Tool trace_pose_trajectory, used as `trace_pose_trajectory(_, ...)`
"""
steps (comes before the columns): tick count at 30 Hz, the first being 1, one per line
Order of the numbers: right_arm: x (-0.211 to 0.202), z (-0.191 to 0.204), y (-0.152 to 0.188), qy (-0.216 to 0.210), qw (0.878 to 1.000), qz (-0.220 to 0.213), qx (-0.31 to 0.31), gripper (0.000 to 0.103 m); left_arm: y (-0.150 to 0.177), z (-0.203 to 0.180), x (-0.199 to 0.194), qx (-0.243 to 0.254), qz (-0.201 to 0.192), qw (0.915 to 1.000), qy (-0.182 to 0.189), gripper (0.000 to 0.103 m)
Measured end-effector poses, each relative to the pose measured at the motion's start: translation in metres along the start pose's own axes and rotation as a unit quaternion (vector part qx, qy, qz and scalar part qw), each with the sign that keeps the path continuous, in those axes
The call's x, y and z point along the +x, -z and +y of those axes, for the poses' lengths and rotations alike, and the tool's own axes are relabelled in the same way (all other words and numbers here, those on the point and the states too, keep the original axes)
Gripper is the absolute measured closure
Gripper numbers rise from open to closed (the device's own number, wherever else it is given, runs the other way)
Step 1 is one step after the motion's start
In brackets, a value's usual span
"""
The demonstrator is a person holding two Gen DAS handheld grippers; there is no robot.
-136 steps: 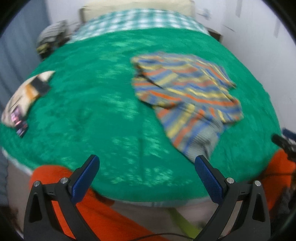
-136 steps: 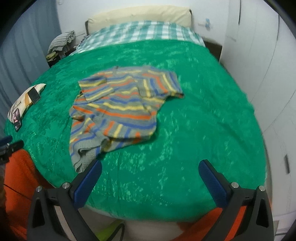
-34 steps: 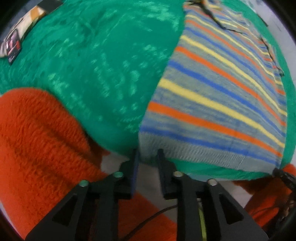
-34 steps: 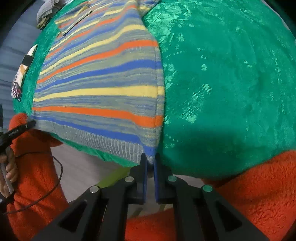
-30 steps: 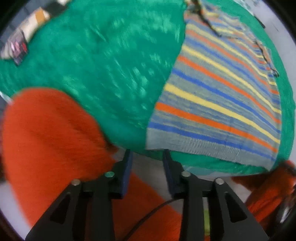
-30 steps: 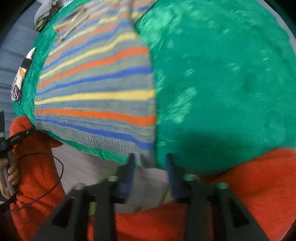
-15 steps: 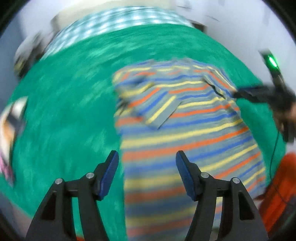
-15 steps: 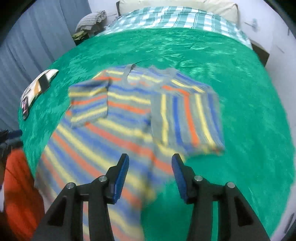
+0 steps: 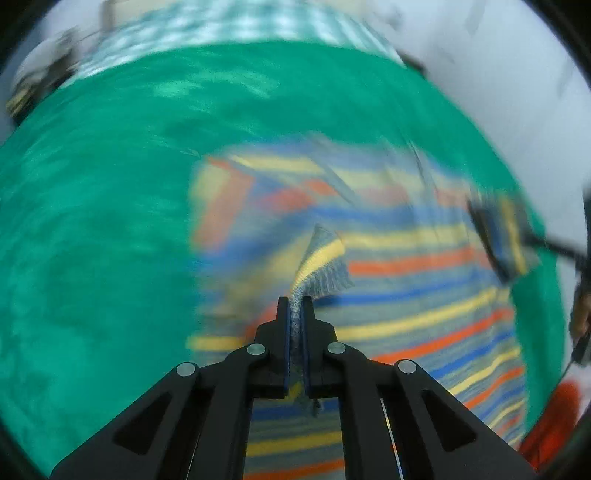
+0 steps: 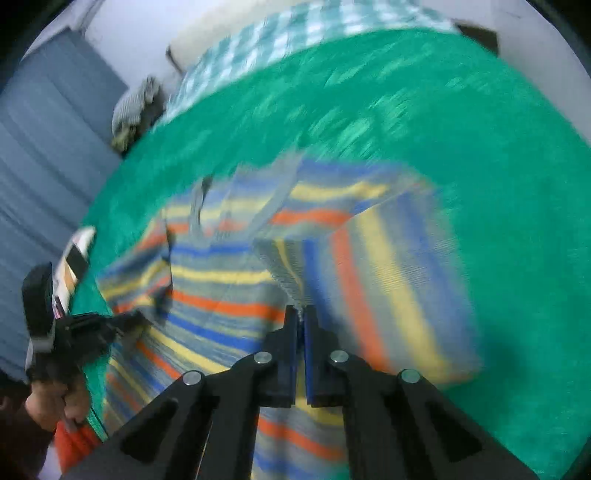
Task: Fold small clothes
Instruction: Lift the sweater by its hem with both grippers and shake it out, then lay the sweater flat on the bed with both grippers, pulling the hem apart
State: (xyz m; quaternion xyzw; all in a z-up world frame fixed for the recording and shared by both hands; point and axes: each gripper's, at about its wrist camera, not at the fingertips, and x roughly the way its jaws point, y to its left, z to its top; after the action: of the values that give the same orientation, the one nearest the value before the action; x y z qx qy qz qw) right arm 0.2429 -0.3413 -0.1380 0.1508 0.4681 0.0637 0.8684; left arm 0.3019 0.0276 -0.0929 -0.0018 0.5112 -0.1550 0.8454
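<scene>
A small striped shirt (image 9: pixel 424 273) in grey, blue, yellow and orange lies spread on the green bedspread (image 9: pixel 92 229); it also shows in the right wrist view (image 10: pixel 229 295). My left gripper (image 9: pixel 294 301) is shut on the ribbed edge of the shirt's left sleeve and lifts it. My right gripper (image 10: pixel 300 310) is shut on the ribbed edge of the right sleeve (image 10: pixel 384 288), which hangs raised over the shirt body. Both views are blurred by motion.
A checked sheet and pillow (image 10: pixel 295 33) lie at the head of the bed. A small patterned pouch (image 10: pixel 74 258) lies at the bed's left edge. Blue-grey curtains (image 10: pixel 44 155) hang at left, a white wall (image 9: pixel 517 74) at right.
Both grippers let go of the shirt's bottom hem, opened, moved up over the shirt, and have now shut on the two sleeve edges and lifted them.
</scene>
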Motion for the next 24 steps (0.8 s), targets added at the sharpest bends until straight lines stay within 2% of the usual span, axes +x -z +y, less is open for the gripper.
trace_pose_trajectory(1, -0.019, -0.013, 0.0, 0.019, 1.0, -0.01, -0.001, 0.1, -0.003, 0.032, -0.021, -0.027, -0.016, 0.9994, -0.015, 0.1)
trace_pose_trajectory(2, -0.035, -0.026, 0.0, 0.038, 0.999, -0.018, 0.0, 0.1, -0.007, 0.056, -0.032, -0.01, -0.007, 0.9999, -0.004, 0.1)
trace_pose_trajectory(4, -0.073, -0.056, 0.006, 0.101, 0.994, -0.035, 0.002, 0.1, -0.013, 0.113, -0.049, -0.048, -0.021, 0.996, -0.073, 0.1)
trace_pose_trajectory(5, -0.091, -0.074, 0.009, 0.145, 0.989, -0.041, 0.001, 0.1, -0.016, 0.138, -0.048, -0.067, -0.018, 0.9921, -0.104, 0.1)
trace_pose_trajectory(7, -0.106, -0.104, 0.016, 0.199, 0.979, -0.036, 0.018, 0.1, -0.016, 0.175, -0.039, -0.092, -0.001, 0.9841, -0.152, 0.1)
trace_pose_trajectory(8, -0.109, -0.12, 0.021, 0.22, 0.974, -0.028, 0.037, 0.1, -0.014, 0.187, -0.032, -0.097, 0.007, 0.98, -0.174, 0.1)
trace_pose_trajectory(12, -0.097, -0.162, 0.044, 0.276, 0.958, 0.027, 0.078, 0.1, -0.001, 0.209, 0.007, -0.125, 0.054, 0.967, -0.215, 0.099)
trace_pose_trajectory(14, -0.081, -0.177, 0.059, 0.291, 0.95, 0.061, 0.1, 0.101, 0.014, 0.216, 0.02, -0.136, 0.085, 0.9593, -0.232, 0.091)
trace_pose_trajectory(15, -0.079, -0.181, 0.065, 0.291, 0.948, 0.068, 0.107, 0.101, 0.02, 0.218, 0.021, -0.132, 0.099, 0.9561, -0.242, 0.083)
trace_pose_trajectory(17, -0.079, -0.186, 0.072, 0.291, 0.946, 0.082, 0.117, 0.099, 0.028, 0.218, 0.004, -0.098, 0.104, 0.9531, -0.267, 0.067)
trace_pose_trajectory(18, -0.084, -0.187, 0.074, 0.285, 0.947, 0.086, 0.122, 0.088, 0.029, 0.214, -0.005, -0.081, 0.094, 0.9522, -0.279, 0.052)
trace_pose_trajectory(19, -0.093, -0.187, 0.074, 0.287, 0.946, 0.09, 0.124, 0.07, 0.026, 0.207, -0.027, -0.053, 0.066, 0.9532, -0.29, 0.04)
trace_pose_trajectory(21, -0.118, -0.173, 0.062, 0.272, 0.956, 0.058, 0.095, 0.058, 0.008, 0.19, -0.055, -0.013, 0.019, 0.9617, -0.273, 0.027)
trace_pose_trajectory(22, -0.123, -0.163, 0.053, 0.26, 0.962, 0.045, 0.073, 0.051, -0.002, 0.182, -0.06, -0.002, 0.007, 0.9677, -0.252, 0.024)
trace_pose_trajectory(24, -0.121, -0.134, 0.02, 0.198, 0.98, 0.022, 0.02, 0.041, -0.033, 0.151, -0.054, 0.026, 0.0, 0.9874, -0.156, 0.019)
